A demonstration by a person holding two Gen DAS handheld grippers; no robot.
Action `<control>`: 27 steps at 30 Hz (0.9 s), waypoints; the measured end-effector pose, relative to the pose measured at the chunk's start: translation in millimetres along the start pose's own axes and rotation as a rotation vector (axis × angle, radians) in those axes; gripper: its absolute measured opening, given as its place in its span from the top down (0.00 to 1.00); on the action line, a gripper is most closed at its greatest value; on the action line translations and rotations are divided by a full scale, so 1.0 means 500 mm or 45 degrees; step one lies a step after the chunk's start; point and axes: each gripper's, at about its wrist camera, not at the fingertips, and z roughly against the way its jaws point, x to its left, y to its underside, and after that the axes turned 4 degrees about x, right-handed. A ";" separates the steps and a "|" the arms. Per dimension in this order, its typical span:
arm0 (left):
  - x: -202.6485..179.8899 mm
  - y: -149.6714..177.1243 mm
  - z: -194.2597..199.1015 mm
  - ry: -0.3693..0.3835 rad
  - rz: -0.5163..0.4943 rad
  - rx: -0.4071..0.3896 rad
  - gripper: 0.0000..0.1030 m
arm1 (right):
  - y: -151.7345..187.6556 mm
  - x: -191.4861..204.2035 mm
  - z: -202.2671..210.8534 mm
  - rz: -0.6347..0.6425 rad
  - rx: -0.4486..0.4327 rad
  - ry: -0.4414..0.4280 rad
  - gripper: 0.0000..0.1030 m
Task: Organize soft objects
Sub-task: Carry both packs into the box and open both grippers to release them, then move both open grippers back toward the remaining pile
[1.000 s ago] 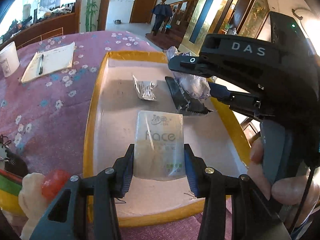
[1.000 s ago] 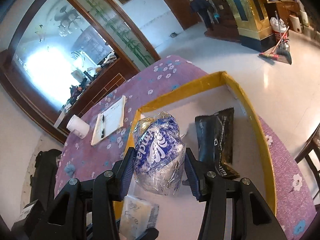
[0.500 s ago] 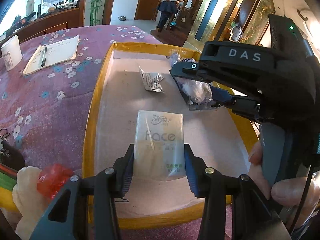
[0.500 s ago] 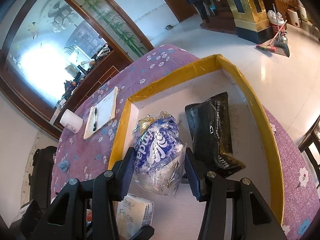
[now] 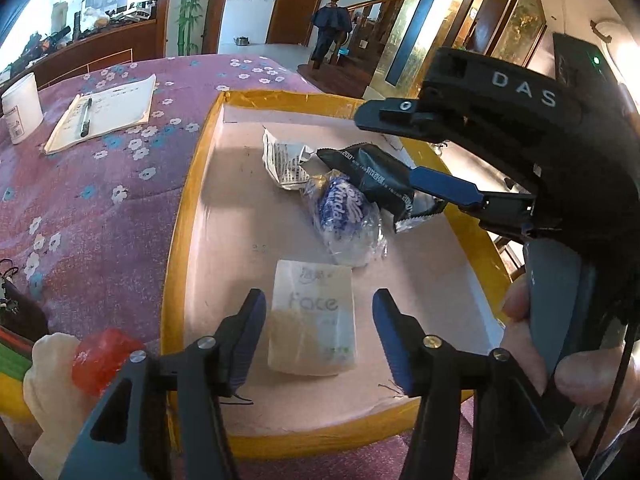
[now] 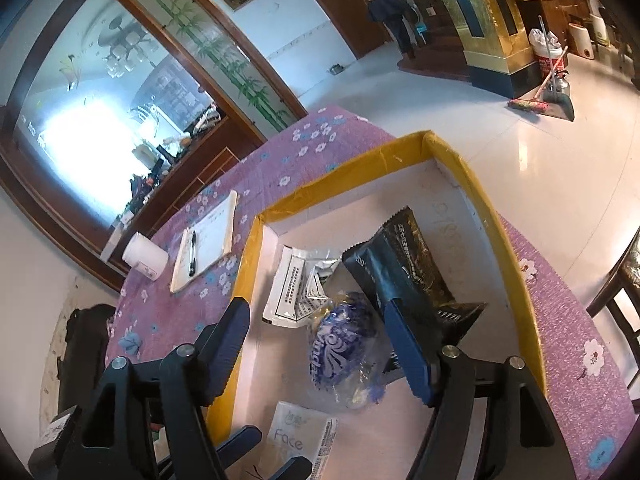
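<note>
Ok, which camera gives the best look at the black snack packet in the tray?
The right wrist view: the black snack packet lies almost fully exposed, only its near end behind a gripper finger. In the left wrist view the black snack packet is foreshortened and partly hidden by the right gripper.

R tool open over blue tissue bag in yellow-rimmed tray.

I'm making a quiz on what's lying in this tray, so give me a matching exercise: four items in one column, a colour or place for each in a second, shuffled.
Items:
1. Face tissue pack
2. Vinda tissue pack
3. snack bag
4. notepad

Descriptions:
A. black
B. on the purple tablecloth, outside the tray
C. between the open left gripper fingers
D. blue and white print, clear wrap

Pairs: 1-C, 2-D, 3-A, 4-B
</note>
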 end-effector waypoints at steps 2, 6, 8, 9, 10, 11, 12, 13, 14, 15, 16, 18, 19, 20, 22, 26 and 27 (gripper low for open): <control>0.000 0.000 0.007 0.002 0.002 -0.018 0.42 | -0.001 0.001 0.005 -0.006 -0.014 -0.008 0.28; -0.001 0.000 0.026 0.005 0.005 -0.063 0.40 | -0.002 0.002 0.013 -0.007 -0.036 -0.008 0.28; 0.000 -0.001 0.030 0.005 0.007 -0.077 0.39 | -0.002 0.002 0.016 -0.009 -0.043 -0.007 0.28; -0.001 -0.001 0.032 0.003 0.008 -0.081 0.39 | -0.002 0.001 0.017 -0.010 -0.046 -0.005 0.28; -0.001 -0.002 0.034 0.001 0.008 -0.085 0.39 | -0.002 0.002 0.018 -0.010 -0.051 -0.003 0.28; -0.001 -0.002 0.034 0.000 0.008 -0.087 0.39 | -0.002 0.002 0.020 -0.008 -0.055 -0.003 0.28; -0.001 -0.003 0.035 -0.002 0.008 -0.089 0.39 | -0.002 0.002 0.021 -0.005 -0.059 0.001 0.28; -0.002 -0.003 0.036 -0.007 0.007 -0.094 0.39 | -0.002 0.004 0.021 -0.002 -0.065 0.008 0.28; -0.004 -0.003 0.039 -0.019 0.003 -0.104 0.39 | -0.001 0.005 0.021 0.001 -0.069 0.010 0.28; -0.006 -0.003 0.043 -0.036 -0.001 -0.116 0.39 | -0.002 0.006 0.022 0.007 -0.073 0.010 0.28; -0.009 -0.004 0.050 -0.052 -0.008 -0.132 0.39 | -0.002 0.008 0.023 0.014 -0.081 0.017 0.28; -0.016 -0.004 0.069 -0.060 -0.021 -0.163 0.39 | -0.002 0.011 0.024 0.027 -0.093 0.027 0.28; -0.020 -0.003 0.083 -0.063 -0.025 -0.183 0.39 | -0.003 0.010 0.026 0.029 -0.103 0.024 0.28; -0.023 -0.002 0.092 -0.066 -0.027 -0.190 0.39 | -0.004 0.009 0.028 0.032 -0.115 0.024 0.28; -0.027 0.003 0.110 -0.067 -0.014 -0.177 0.39 | -0.006 0.010 0.031 0.045 -0.135 0.029 0.28; -0.022 0.031 0.148 0.001 0.021 -0.126 0.39 | 0.005 0.015 0.052 0.047 -0.153 0.022 0.28; -0.021 0.042 0.160 0.008 0.024 -0.126 0.39 | 0.012 0.019 0.062 0.048 -0.161 0.013 0.28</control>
